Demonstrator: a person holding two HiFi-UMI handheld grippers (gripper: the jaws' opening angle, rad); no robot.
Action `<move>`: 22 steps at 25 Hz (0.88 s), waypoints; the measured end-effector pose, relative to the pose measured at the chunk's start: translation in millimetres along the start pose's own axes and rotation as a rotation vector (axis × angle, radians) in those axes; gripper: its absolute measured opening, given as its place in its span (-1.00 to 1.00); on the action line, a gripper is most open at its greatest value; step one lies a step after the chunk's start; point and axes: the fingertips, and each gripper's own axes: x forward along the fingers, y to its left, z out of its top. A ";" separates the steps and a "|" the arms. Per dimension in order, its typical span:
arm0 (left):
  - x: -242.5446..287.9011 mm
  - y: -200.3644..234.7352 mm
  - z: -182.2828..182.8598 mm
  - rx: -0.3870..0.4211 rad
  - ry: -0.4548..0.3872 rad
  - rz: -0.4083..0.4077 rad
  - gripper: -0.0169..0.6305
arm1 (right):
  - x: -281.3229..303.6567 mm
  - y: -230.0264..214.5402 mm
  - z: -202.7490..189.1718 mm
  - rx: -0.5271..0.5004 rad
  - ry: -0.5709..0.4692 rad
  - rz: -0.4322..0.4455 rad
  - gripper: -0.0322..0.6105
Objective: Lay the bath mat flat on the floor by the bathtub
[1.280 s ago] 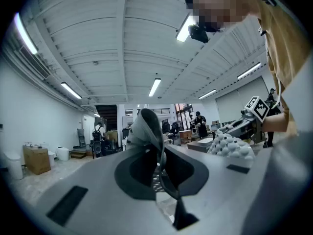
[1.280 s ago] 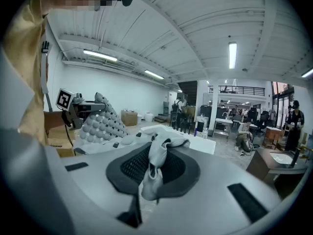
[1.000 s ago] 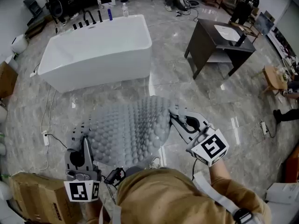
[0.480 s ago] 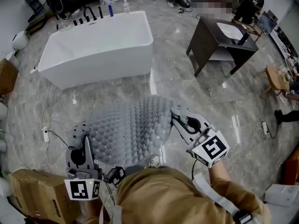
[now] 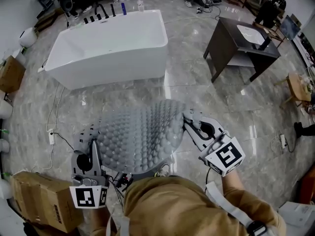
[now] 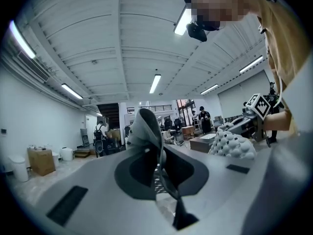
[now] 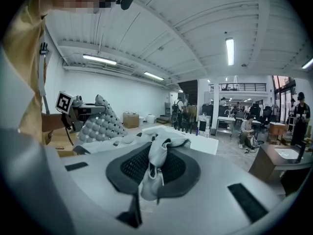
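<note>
A grey bath mat (image 5: 140,134) covered in round bumps hangs spread between my two grippers, above the marble floor (image 5: 197,77) and short of the white bathtub (image 5: 110,45). My left gripper (image 5: 91,139) is shut on the mat's left edge; a fold of grey mat (image 6: 146,131) sticks up between its jaws. My right gripper (image 5: 189,119) is shut on the right edge, with a bunched piece of mat (image 7: 159,163) pinched between its pads. The tub (image 7: 186,136) shows ahead in the right gripper view.
A dark wooden table (image 5: 241,45) with a white basin stands at the right of the tub. Cardboard boxes (image 5: 42,200) sit at the lower left, a cable and power strip (image 5: 51,134) lie on the floor at the left. People and equipment stand far behind the tub.
Both grippers and the mat have shifted a little toward the bathtub; the view has drifted with them. The grip on both edges is unchanged.
</note>
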 end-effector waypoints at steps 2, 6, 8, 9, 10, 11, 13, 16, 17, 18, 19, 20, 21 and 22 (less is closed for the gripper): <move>5.0 7.0 -1.1 -0.004 -0.002 0.007 -0.83 | 7.4 -1.5 1.6 -0.004 0.004 0.005 -0.78; 24.7 15.9 -7.9 -0.014 -0.005 0.000 -0.83 | 23.2 -11.5 1.5 -0.009 0.018 0.000 -0.77; 39.0 20.9 -13.3 -0.022 -0.005 -0.011 -0.84 | 33.7 -20.2 2.2 -0.012 0.023 -0.011 -0.78; 47.1 24.2 -16.1 -0.027 -0.005 -0.017 -0.83 | 39.5 -25.0 2.9 -0.012 0.026 -0.017 -0.78; 55.7 28.4 -18.6 -0.033 -0.005 -0.024 -0.83 | 46.1 -29.9 4.0 -0.012 0.030 -0.025 -0.78; 65.0 33.8 -20.8 -0.038 -0.005 -0.030 -0.83 | 53.7 -34.9 5.6 -0.012 0.034 -0.031 -0.77; 85.3 48.5 -24.9 -0.048 -0.006 -0.041 -0.84 | 73.0 -43.5 10.0 -0.014 0.046 -0.042 -0.77; 115.4 75.7 -32.0 -0.060 -0.006 -0.055 -0.84 | 106.6 -53.0 16.9 -0.020 0.068 -0.052 -0.77; 125.1 84.9 -34.0 -0.062 -0.007 -0.059 -0.84 | 117.7 -56.2 19.4 -0.021 0.073 -0.056 -0.77; 134.5 93.5 -35.6 -0.065 -0.009 -0.064 -0.84 | 128.2 -59.5 22.2 -0.022 0.077 -0.060 -0.78; 143.8 101.7 -37.0 -0.067 -0.012 -0.069 -0.84 | 138.3 -62.9 25.2 -0.022 0.080 -0.065 -0.77; 153.2 109.6 -38.3 -0.071 -0.015 -0.073 -0.84 | 148.0 -66.6 28.4 -0.023 0.084 -0.070 -0.78; 162.7 117.5 -39.7 -0.075 -0.017 -0.078 -0.84 | 157.6 -70.3 31.7 -0.023 0.089 -0.075 -0.78; 171.9 125.4 -41.7 -0.080 -0.018 -0.083 -0.84 | 167.0 -73.6 35.0 -0.023 0.095 -0.082 -0.78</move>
